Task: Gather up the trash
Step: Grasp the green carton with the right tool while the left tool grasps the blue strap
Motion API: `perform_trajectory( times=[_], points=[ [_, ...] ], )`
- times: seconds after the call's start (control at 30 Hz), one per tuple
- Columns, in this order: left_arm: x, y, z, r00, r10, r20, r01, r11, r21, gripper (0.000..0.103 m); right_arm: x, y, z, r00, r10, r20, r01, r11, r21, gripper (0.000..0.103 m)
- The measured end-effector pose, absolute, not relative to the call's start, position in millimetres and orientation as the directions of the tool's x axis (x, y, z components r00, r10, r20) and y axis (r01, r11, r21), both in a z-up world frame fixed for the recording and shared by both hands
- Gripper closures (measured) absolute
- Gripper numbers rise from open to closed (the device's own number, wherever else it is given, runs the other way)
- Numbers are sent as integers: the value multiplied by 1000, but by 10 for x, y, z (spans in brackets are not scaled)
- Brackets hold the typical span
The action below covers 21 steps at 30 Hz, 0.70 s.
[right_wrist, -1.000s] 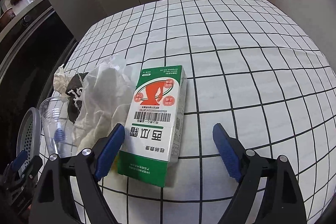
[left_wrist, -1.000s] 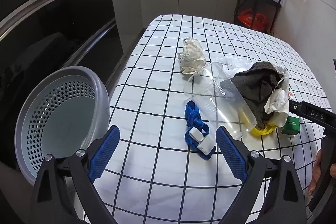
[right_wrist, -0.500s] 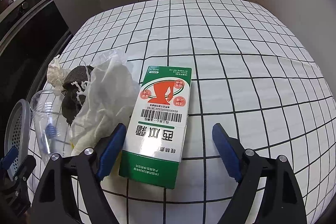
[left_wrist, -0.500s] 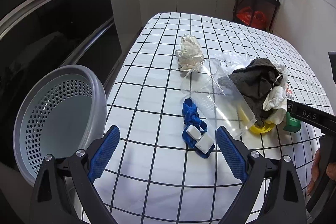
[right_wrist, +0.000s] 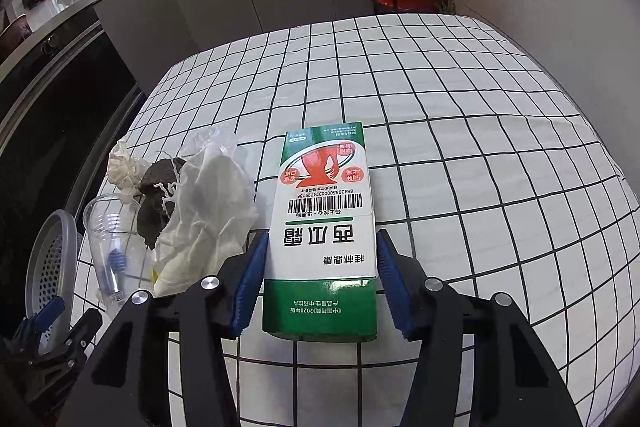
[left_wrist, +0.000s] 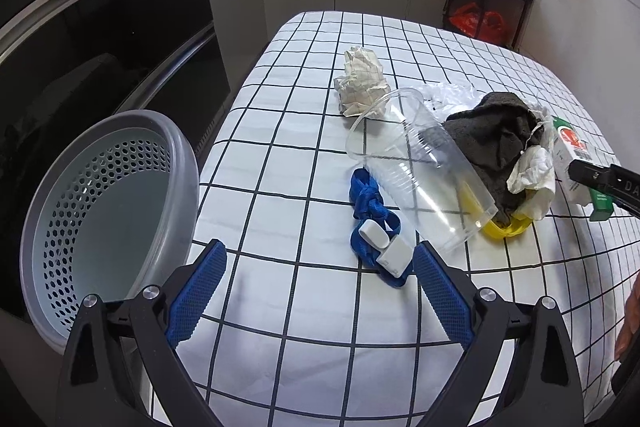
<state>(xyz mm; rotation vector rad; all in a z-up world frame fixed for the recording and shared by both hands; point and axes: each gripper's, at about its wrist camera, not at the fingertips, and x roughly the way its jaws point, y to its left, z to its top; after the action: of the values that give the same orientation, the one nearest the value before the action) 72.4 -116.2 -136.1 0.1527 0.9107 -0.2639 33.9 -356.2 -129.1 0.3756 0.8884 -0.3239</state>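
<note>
Evidently the right gripper is going for the green-and-white carton, which lies flat on the checked worktop with its long axis running away from the camera. Its fingers stand on either side of the carton's near half, the blue pads just beside or touching its long edges; whether they are already pressing cannot be told, and the carton rests on the cloth, not lifted. Taking it across its narrow width is likely chosen because that span fits between the pads. The left gripper hovers low over the near edge of the worktop with its fingers spread wide and nothing between them. Just beyond its right pad lies a blue strap with white clips, and past that a clear plastic cup on its side, a dark cloth, white crumpled tissue and a paper wad. The perforated grey basket sits off the worktop's left edge, tilted with its mouth toward the litter, probably so that pieces can be dropped in with a short carry.
</note>
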Motion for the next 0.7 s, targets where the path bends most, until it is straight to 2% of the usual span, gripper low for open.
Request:
perform_trajectory(
  times=[0.33,0.43,0.53,0.6,0.67,0.7],
  points=[
    [926,-1246,-1499,566,-147,-811,265,964,10,13,281,-3540,-1242,608,-92,-789,398,895,202,51],
    [946,-1298,-1521,558,-151,-816,274,962,10,26,279,-3524,-1232,609,-90,-788,391,899,200,51],
    [937,-1317,-1524,548,-171,-819,293,956,-4,44,282,-3518,-1237,608,-85,-789,387,900,201,51],
    [922,-1320,-1512,536,-192,-822,307,951,-22,64,290,-3505,-1232,608,-83,-790,385,901,201,51],
    [913,-1330,-1509,524,-213,-824,318,947,-43,78,284,-3491,-1223,609,-81,-789,380,903,200,51],
    [904,-1323,-1504,524,-216,-824,319,947,-46,79,283,-3481,-1220,610,-81,-788,378,904,200,51]
  ],
)
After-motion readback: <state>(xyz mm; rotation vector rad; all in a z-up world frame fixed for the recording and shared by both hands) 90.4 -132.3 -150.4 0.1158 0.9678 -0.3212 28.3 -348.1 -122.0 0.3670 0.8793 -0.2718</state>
